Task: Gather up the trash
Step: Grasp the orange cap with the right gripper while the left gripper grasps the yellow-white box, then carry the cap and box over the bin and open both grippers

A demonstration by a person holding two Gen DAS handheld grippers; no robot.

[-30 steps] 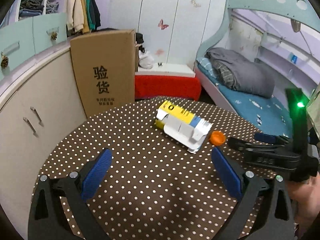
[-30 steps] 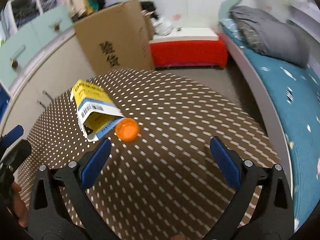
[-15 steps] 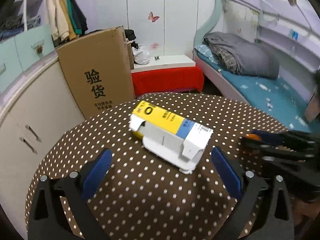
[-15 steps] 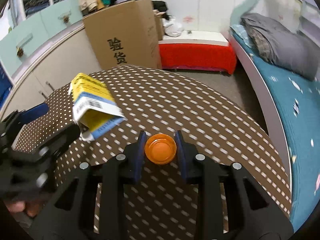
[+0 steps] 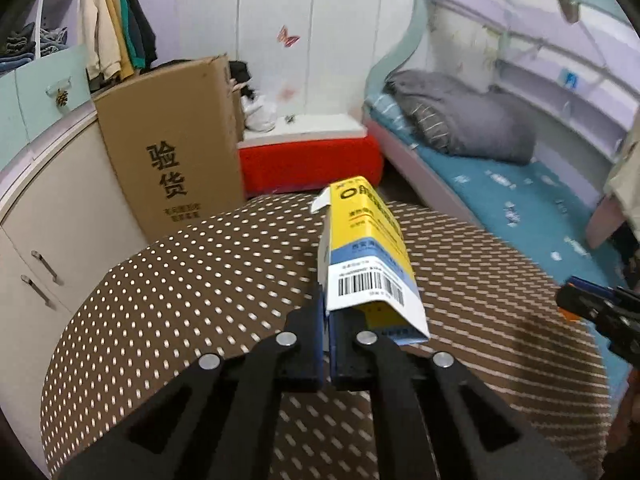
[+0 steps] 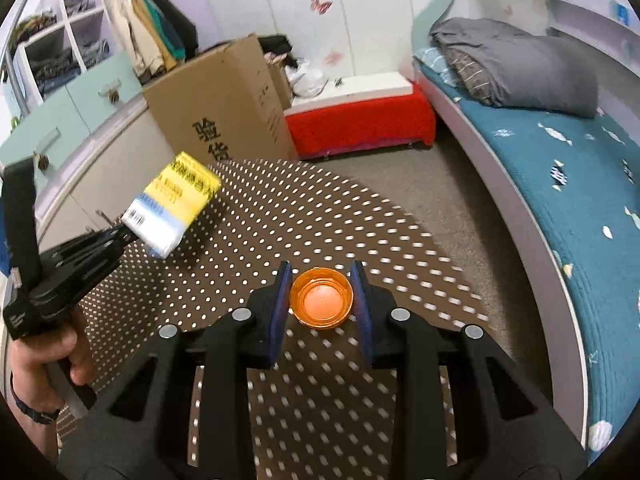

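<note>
A yellow, blue and white carton (image 5: 368, 240) hangs lifted above the brown dotted table (image 5: 180, 280), its open white flap pinched in my left gripper (image 5: 326, 312), which is shut on it. The right wrist view shows the same carton (image 6: 176, 204) tilted in the air off the left gripper (image 6: 120, 236). An orange bottle cap (image 6: 321, 298) sits open side up between the blue pads of my right gripper (image 6: 321, 280), shut on it above the table (image 6: 280, 220). The right gripper (image 5: 568, 304) also shows at the left wrist view's right edge.
A tall cardboard box (image 5: 172, 152) leans on a white cabinet (image 5: 52, 220) beyond the table. A red bench (image 5: 308, 160) stands behind, and a bed (image 5: 520, 184) with a grey quilt runs along the right. A person's hand (image 6: 44, 360) holds the left gripper.
The left gripper closed on the carton's flap and raised it off the table. The right gripper closed on the orange cap and lifted it, moving right.
</note>
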